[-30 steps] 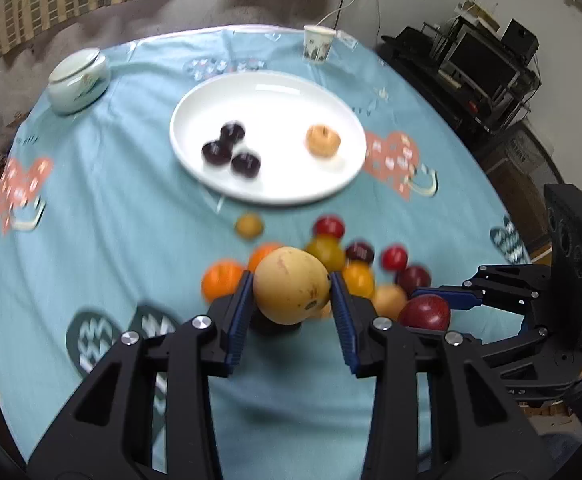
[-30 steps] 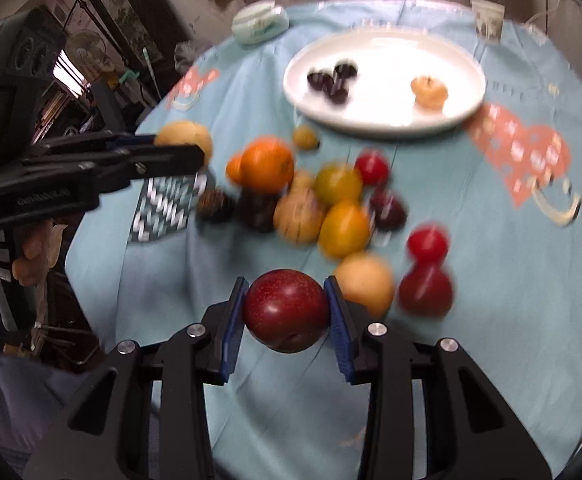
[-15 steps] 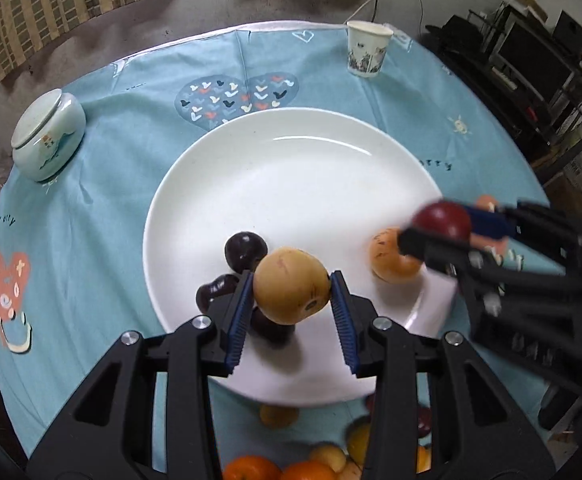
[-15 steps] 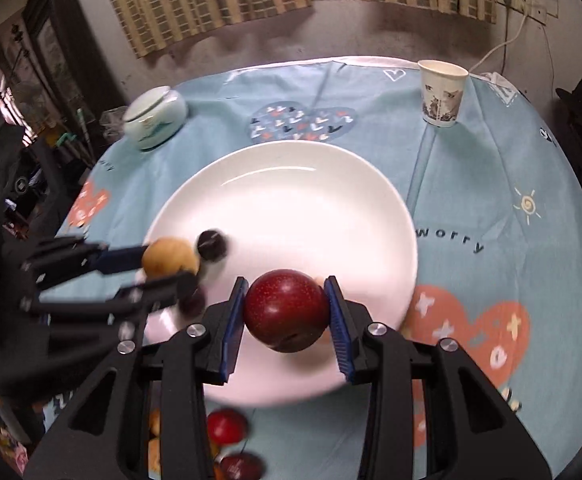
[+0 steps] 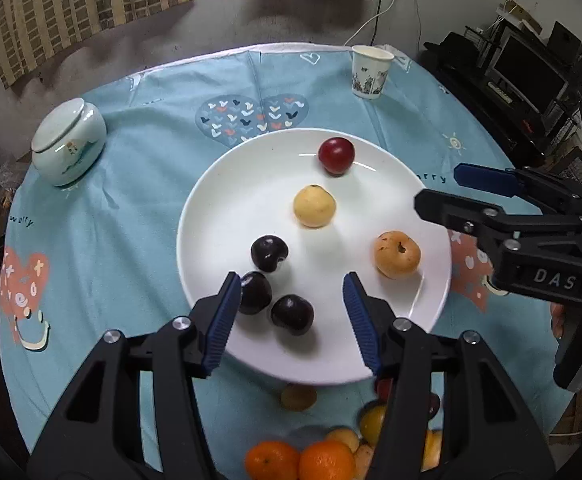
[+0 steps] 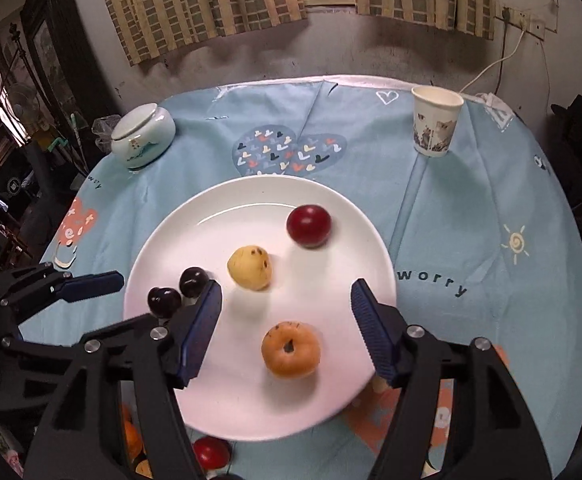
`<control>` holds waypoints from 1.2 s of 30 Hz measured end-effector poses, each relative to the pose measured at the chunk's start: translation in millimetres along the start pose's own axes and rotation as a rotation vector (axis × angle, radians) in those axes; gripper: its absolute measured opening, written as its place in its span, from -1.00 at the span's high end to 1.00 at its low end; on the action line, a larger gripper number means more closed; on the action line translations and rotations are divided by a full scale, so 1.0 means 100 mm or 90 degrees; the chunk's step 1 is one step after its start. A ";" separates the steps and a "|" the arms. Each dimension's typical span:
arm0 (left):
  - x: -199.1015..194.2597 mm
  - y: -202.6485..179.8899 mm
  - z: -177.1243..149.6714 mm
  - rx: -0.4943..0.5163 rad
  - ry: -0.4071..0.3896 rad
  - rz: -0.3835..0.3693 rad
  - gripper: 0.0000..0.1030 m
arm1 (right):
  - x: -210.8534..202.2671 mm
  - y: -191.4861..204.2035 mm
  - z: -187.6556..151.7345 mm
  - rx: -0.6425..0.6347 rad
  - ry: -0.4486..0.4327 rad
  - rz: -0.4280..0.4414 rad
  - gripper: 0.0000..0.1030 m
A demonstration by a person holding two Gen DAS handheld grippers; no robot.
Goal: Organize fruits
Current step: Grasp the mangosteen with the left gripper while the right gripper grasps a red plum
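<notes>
Plate [image 5: 227, 344] on worktop [image 5: 131, 208], holding red plum [image 5: 336, 156] and yellow pear [image 5: 314, 205] for sorting; left gripper [image 5: 291, 312] and right gripper [image 6: 285, 330] jaws opening, empty.

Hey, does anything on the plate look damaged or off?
Yes. The orange-brown fruit at the near side of the white plate has a dark hole in its top, and the pale yellow fruit beside it shows dark spots.

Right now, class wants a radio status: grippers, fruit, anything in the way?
Left gripper, right gripper: both opening, empty. Red plum and yellow fruit on plate. Path clear; more fruit off the plate.
</notes>
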State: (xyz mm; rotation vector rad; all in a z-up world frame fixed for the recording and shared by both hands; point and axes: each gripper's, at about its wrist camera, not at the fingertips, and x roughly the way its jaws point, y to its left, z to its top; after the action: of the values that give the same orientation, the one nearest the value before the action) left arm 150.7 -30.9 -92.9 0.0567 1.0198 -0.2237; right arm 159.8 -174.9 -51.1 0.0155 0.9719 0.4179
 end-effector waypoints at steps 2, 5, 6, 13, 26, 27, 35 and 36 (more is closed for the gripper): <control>-0.24 0.03 -0.13 0.007 -0.021 0.001 -0.08 | -0.25 0.05 -0.16 -0.006 -0.014 0.010 -0.31; -0.58 0.13 -0.46 0.006 -0.045 0.002 -0.19 | -0.60 0.13 -0.57 -0.001 -0.020 0.033 -0.31; -0.65 0.17 -0.58 0.001 -0.046 0.001 -0.20 | -0.68 0.15 -0.72 -0.001 -0.016 0.038 -0.31; -0.81 0.41 -1.63 -0.023 0.022 0.001 -0.21 | -0.80 0.30 -1.87 0.022 0.075 0.017 -0.31; -0.22 0.19 -1.88 0.017 0.084 0.030 -0.21 | -0.86 0.48 -2.11 0.033 0.096 0.026 -0.31; -0.17 0.18 -1.87 0.021 0.088 0.033 -0.21 | -0.85 0.48 -2.11 0.032 0.097 0.024 -0.31; -0.08 0.21 -1.85 0.021 0.105 0.027 0.12 | -0.74 0.33 -2.15 0.038 0.110 -0.013 -0.31; -0.12 0.20 -1.85 0.020 0.101 0.027 0.12 | -0.72 0.29 -2.14 0.040 0.111 -0.016 -0.31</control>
State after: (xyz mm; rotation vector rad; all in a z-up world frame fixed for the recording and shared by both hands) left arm -5.7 18.8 -181.0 0.1253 1.1723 -0.1992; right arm -57.7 -210.4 -110.2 0.0237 1.1551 0.3698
